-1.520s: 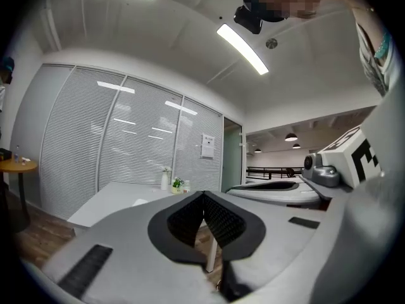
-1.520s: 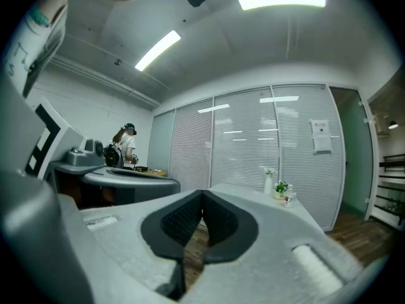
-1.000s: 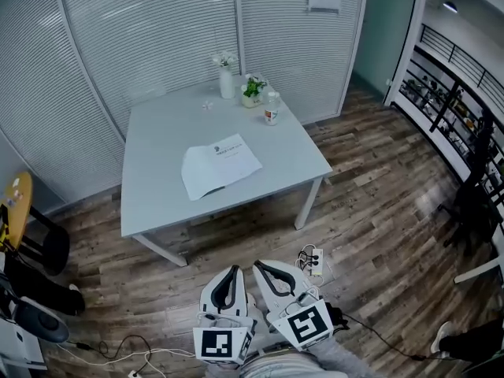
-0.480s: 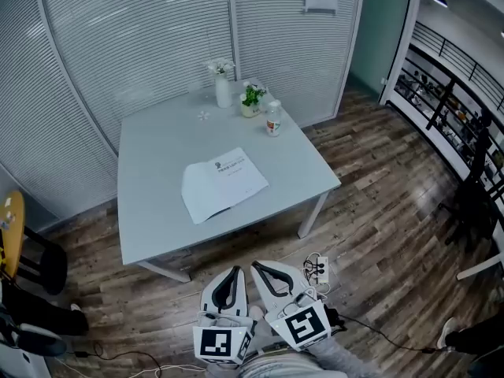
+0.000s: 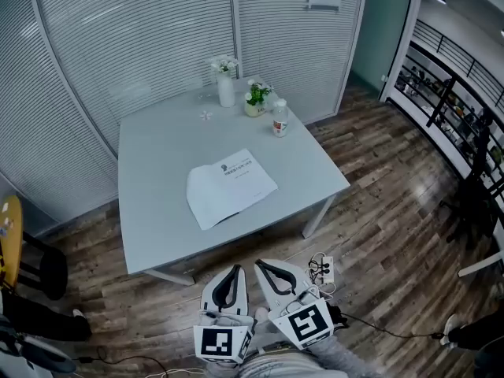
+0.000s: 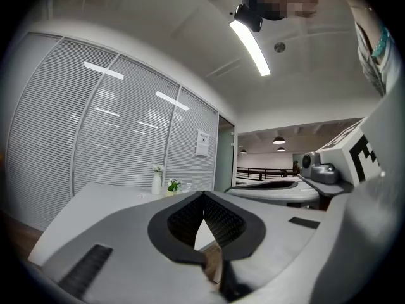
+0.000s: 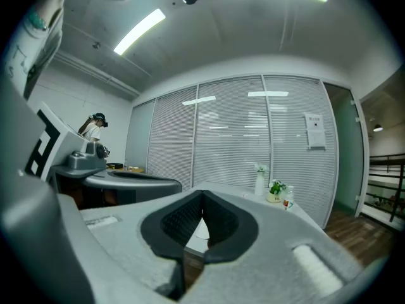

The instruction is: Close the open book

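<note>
An open white book (image 5: 231, 188) lies flat near the middle of the pale grey table (image 5: 157, 164), a little toward its front edge. Both grippers hover over the wooden floor short of the table's front edge, side by side and pointing at the table. My left gripper (image 5: 233, 269) is shut with nothing in it, and its tips (image 6: 204, 194) meet in the left gripper view. My right gripper (image 5: 259, 264) is also shut and empty, its tips (image 7: 202, 193) closed in the right gripper view. Neither gripper touches the book.
A white vase with flowers (image 5: 226, 85), a small potted plant (image 5: 255, 97) and a bottle (image 5: 279, 118) stand at the table's far side. A power strip with cables (image 5: 320, 270) lies on the floor by the right table leg. Blind-covered glass walls stand behind the table.
The table and book have come nearer and sit lower in the head view. Both grippers stay shut and side by side.
</note>
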Motion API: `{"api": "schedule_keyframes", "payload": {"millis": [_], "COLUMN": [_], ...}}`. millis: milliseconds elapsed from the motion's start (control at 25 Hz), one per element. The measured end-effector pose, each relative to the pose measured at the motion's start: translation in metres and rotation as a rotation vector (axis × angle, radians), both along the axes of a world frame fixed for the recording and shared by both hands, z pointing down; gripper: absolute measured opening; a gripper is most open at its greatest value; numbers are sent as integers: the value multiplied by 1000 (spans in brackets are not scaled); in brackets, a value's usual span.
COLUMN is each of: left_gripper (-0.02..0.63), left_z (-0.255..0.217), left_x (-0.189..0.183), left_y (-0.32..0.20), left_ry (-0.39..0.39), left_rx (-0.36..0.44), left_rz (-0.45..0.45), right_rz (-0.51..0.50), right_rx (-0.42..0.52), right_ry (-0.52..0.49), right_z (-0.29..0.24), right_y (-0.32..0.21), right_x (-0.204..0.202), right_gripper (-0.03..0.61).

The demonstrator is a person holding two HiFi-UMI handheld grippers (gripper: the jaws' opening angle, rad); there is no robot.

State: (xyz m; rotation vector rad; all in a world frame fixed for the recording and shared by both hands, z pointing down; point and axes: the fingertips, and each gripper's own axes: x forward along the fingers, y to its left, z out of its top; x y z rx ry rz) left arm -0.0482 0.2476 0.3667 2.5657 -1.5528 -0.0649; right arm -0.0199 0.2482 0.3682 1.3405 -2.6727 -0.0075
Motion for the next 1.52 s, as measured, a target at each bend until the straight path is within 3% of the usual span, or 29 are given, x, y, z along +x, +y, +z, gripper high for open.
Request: {"api": "schedule_keyframes", "payload": {"millis": [680, 1520], "left_gripper": [-2, -2], "left_z": [8, 7], "left_x": [-24, -6], "left_y": [-31, -188], "left_ry": [19, -3], "left_rx": [-18, -41], "left_rz": [-57, -114], "right_rz": [-52, -141], "right_rx": [-10, -18], "right_ry": [22, 30], "right_z": [5, 1], "right_y": [-36, -192], "right_x": [-19, -9], "right_gripper": [0, 0]}}
